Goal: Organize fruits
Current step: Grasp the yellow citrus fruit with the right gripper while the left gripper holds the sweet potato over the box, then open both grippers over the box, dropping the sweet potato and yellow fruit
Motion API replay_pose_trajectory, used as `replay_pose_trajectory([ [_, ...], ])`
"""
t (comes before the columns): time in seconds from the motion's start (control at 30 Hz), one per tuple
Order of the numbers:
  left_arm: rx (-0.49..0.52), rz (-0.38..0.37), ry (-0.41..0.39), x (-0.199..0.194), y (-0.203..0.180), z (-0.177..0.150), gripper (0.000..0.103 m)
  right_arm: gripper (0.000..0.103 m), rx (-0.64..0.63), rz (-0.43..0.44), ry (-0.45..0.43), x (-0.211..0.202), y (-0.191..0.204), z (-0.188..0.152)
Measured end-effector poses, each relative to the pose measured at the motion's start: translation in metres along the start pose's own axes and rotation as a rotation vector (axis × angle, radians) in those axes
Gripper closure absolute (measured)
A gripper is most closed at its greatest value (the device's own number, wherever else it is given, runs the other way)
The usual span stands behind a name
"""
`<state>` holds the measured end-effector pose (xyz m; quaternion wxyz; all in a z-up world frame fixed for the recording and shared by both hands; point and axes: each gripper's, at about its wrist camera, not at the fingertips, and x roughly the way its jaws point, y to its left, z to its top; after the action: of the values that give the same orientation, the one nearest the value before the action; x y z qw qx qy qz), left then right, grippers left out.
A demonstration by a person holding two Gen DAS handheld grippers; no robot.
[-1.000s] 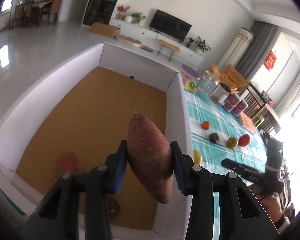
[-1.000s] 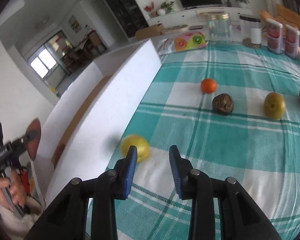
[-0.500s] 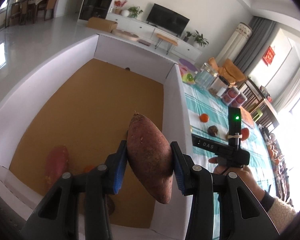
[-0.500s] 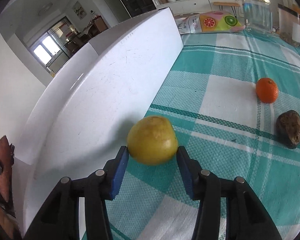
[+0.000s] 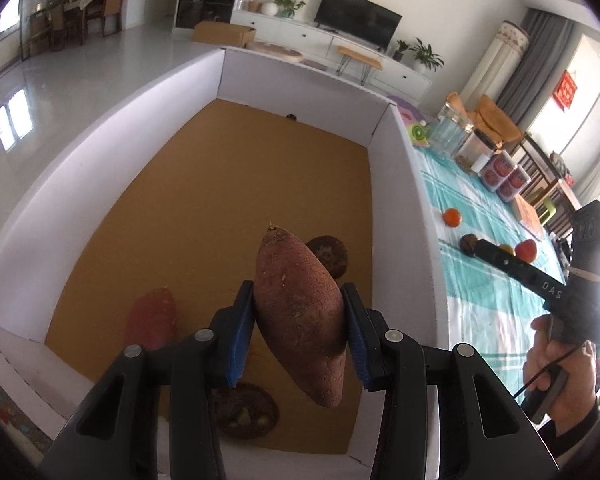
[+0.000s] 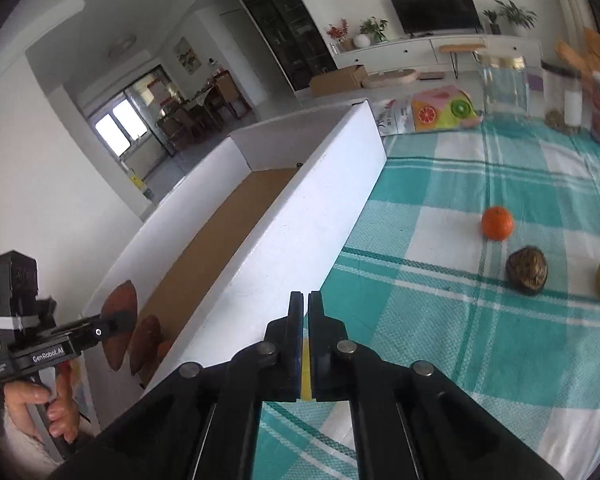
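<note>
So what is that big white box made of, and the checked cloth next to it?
The box looks like white-faced cardboard or foam board: thin, flat, matte walls with faint scuffs, and a brown floor like bare cardboard or cork. The tablecloth appears to be woven fabric, judging by the fine weave texture in its teal and white checks.

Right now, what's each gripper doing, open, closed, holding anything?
Left gripper: closed on the sweet potato, held over the box.
Right gripper: jaws just closed, shut, with nothing gripped; a sliver of yellow shows beneath them.
</note>
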<state>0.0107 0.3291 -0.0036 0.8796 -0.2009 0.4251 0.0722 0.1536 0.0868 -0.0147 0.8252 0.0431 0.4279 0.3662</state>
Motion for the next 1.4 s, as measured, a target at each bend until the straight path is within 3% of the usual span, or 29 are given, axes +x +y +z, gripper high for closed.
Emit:
replay_pose_trajectory([
  [0.1, -0.018, -0.007, -0.006, -0.004, 0.006, -0.004, 0.059, 0.092, 0.128, 0.005, -0.040, -0.008, -0.037, -0.001],
  [0.13, -0.010, -0.006, -0.015, -0.008, 0.006, -0.005, 0.059, 0.077, 0.183, 0.007, -0.048, -0.011, -0.053, -0.004],
  [0.2, 0.007, 0.001, -0.027, -0.010, 0.005, -0.007, 0.059, 0.062, 0.265, -0.002, -0.023, -0.009, -0.083, -0.010],
  [0.3, -0.001, -0.015, -0.016, -0.006, 0.004, -0.007, 0.059, 0.061, 0.253, -0.016, 0.059, 0.006, -0.094, -0.019],
  [0.33, -0.006, -0.024, -0.011, -0.004, 0.003, -0.006, 0.059, 0.061, 0.239, 0.015, 0.082, 0.012, -0.091, -0.021],
  [0.4, -0.005, -0.032, -0.007, -0.001, 0.001, -0.005, 0.059, 0.058, 0.196, 0.089, 0.106, 0.027, -0.077, -0.025],
  [0.53, 0.002, -0.043, 0.003, 0.003, -0.004, -0.006, 0.059, 0.050, 0.068, 0.120, 0.139, 0.068, -0.041, -0.023],
  [0.7, -0.016, -0.052, 0.009, 0.002, -0.003, -0.009, 0.059, 0.053, 0.139, 0.184, 0.170, 0.110, -0.034, -0.004],
  [0.9, -0.009, -0.031, 0.048, 0.012, -0.002, -0.014, 0.059, 0.053, 0.148, 0.183, 0.200, 0.112, -0.031, -0.004],
  [0.97, -0.007, -0.043, 0.049, 0.011, -0.003, -0.013, 0.059, 0.053, 0.194, 0.165, 0.170, 0.102, -0.035, -0.009],
  [1.07, 0.030, -0.002, 0.046, 0.010, -0.006, -0.012, 0.059, 0.053, 0.239, 0.201, 0.086, 0.070, -0.037, -0.008],
  [1.2, 0.062, 0.067, 0.054, 0.012, -0.003, -0.010, 0.059, 0.053, 0.141, 0.295, 0.033, 0.026, 0.011, 0.011],
  [1.33, 0.050, 0.121, 0.065, 0.008, 0.002, -0.009, 0.057, 0.053, -0.033, 0.321, 0.104, 0.025, 0.089, 0.016],
  [1.37, 0.037, 0.131, 0.047, 0.003, 0.005, -0.010, 0.054, 0.052, -0.065, 0.304, 0.133, 0.032, 0.105, 0.011],
  [1.4, 0.026, 0.149, 0.028, -0.003, 0.009, -0.011, 0.037, 0.052, -0.094, 0.276, 0.159, 0.038, 0.117, 0.007],
])
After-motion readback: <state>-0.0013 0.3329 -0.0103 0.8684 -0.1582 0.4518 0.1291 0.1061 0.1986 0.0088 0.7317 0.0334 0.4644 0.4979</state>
